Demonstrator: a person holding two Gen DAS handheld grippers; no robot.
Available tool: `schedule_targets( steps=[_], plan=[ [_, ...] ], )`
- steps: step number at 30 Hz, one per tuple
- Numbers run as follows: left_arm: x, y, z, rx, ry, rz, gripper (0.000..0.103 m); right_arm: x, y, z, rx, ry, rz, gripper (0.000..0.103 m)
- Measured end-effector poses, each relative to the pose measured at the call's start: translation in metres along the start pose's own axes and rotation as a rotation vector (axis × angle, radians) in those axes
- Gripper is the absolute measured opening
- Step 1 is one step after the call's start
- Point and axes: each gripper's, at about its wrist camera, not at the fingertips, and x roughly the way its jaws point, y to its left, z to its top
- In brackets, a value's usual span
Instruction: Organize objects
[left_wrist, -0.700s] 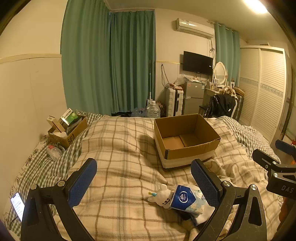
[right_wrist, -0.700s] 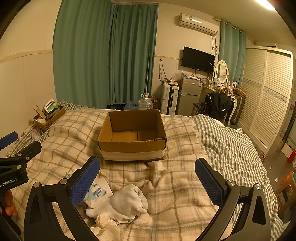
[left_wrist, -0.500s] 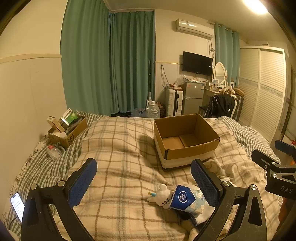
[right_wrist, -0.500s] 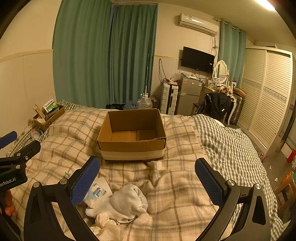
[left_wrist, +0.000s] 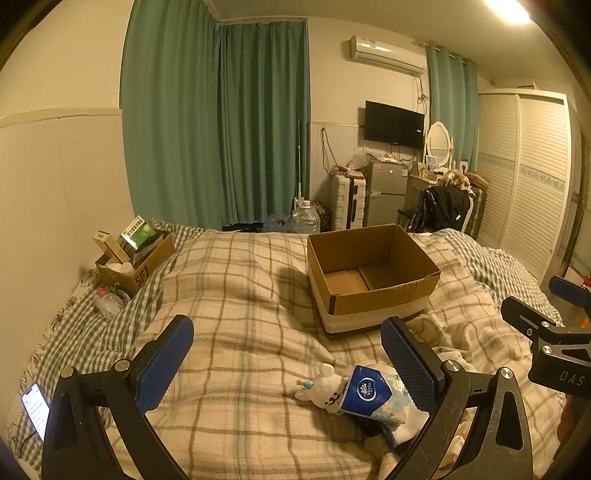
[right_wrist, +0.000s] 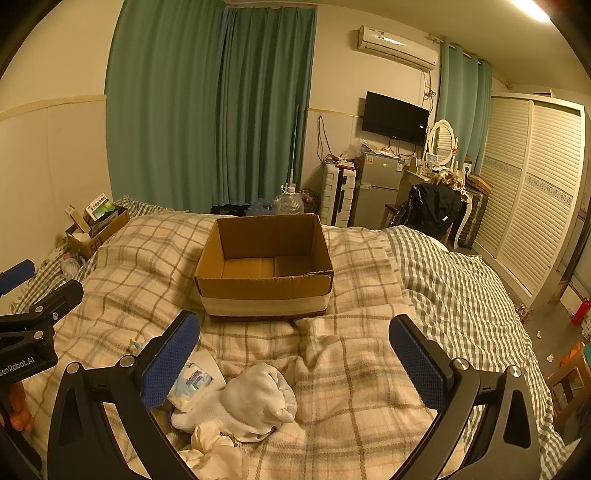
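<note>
Plaid bed (right_wrist: 351, 369) w/ box (right_wrist: 264, 284), bedroom, green curtains (right_wrist: 210, 107)

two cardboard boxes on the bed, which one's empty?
The big open box in the middle of the plaid blanket: only its bare bottom flaps show. The smaller box by the left wall is stuffed with packages.

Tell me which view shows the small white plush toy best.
The left wrist view: the white plush toy lies in the open beside the tissue pack, face visible. In the right wrist view, that camera's own left finger hides nearly all of it.
</note>
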Motion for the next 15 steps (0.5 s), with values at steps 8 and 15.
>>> schedule_targets(
  steps=[8, 15],
  plan=[
    [0.0003, 0.0000, -0.0007, 0.003, 0.000, 0.001, 0.103, 0.0013, 0.0020, -0.0053, -0.007, 0.003, -0.001, 0.103],
    [0.0006, -0.0007, -0.0025, 0.008, 0.003, -0.003, 0.103, 0.0001, 0.0040, -0.0035, -0.012, 0.004, -0.002, 0.103]
  ],
)
